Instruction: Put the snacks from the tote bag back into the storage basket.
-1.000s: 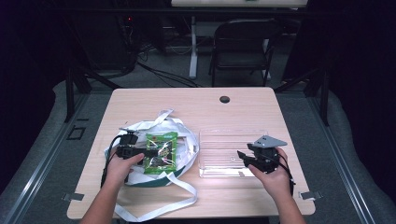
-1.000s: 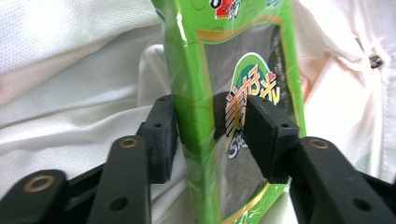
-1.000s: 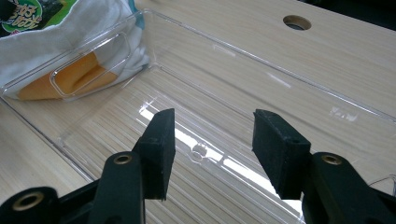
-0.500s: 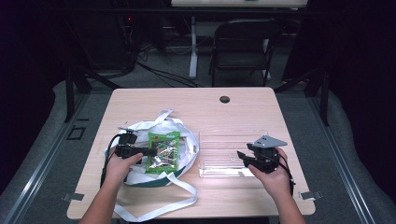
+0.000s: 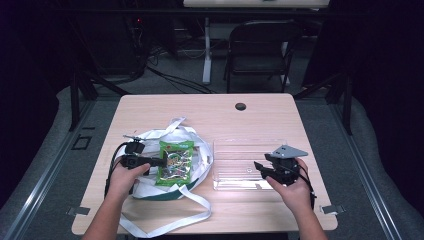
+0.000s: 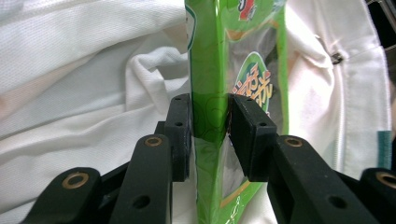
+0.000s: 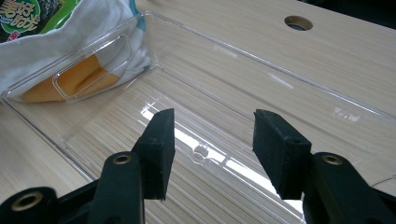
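The left gripper [image 6: 209,128] has its fingers clenched on a green snack packet [image 5: 175,161], lifted over the white bag [image 5: 150,186]. At three o'clock, a clear tray [image 5: 248,165] sits empty on the worktop [image 5: 210,110]; the right gripper [image 7: 212,144] waits there, fingers released. Probably the packet's transfer remains.

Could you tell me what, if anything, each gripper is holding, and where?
The left gripper pinches the green snack packet by its edge; the right gripper holds nothing.

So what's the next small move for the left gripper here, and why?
Probably carry the snack pack right, toward the clear tray. The left gripper is shut on the pack above the white bag, the tray holds nothing, and the right gripper waits open over it.
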`<state>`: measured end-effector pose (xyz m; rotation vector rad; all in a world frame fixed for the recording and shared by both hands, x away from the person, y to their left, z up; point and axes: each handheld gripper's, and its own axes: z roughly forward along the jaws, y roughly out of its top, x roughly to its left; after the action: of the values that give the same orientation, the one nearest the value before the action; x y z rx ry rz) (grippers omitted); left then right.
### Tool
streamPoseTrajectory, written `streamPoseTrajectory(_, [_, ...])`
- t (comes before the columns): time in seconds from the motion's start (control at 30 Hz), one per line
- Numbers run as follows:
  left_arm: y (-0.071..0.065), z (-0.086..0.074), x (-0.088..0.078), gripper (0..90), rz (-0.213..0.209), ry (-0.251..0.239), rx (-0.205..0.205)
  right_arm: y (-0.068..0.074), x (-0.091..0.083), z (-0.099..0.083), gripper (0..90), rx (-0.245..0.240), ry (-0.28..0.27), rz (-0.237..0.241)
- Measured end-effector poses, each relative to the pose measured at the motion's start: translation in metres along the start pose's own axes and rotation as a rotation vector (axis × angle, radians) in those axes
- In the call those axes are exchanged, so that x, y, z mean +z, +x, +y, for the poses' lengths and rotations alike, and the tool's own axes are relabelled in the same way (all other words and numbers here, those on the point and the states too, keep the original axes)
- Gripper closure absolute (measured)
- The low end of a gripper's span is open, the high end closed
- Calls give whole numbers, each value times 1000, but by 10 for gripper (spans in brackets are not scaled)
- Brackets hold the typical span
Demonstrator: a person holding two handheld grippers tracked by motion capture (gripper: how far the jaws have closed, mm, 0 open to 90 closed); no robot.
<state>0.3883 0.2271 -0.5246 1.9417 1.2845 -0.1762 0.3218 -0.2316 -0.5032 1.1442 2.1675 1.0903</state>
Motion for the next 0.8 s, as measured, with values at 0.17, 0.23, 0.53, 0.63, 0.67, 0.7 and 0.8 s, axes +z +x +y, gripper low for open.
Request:
streamPoseTrajectory(0.17, [-1,0,1,662,-28,2,9,0,0,0,489,2,-1,1])
streamPoseTrajectory(0.23, [-2,1,2,662,-36,13,28,0,0,0,489,1,0,1])
streamPoseTrajectory(0.53, [-5,1,2,663,-52,31,60,0,0,0,489,1,-3,2])
streamPoseTrajectory(0.63, [-5,2,1,672,-60,44,84,0,0,0,489,3,-1,-2])
streamPoseTrajectory(0.67, [-5,2,1,676,-60,44,84,0,0,0,489,3,-1,-2])
streamPoseTrajectory(0.7, [-5,2,0,682,-63,49,89,0,0,0,489,2,-2,-2])
streamPoseTrajectory(0.8, [-5,2,-3,697,-72,59,91,0,0,0,489,4,0,-3])
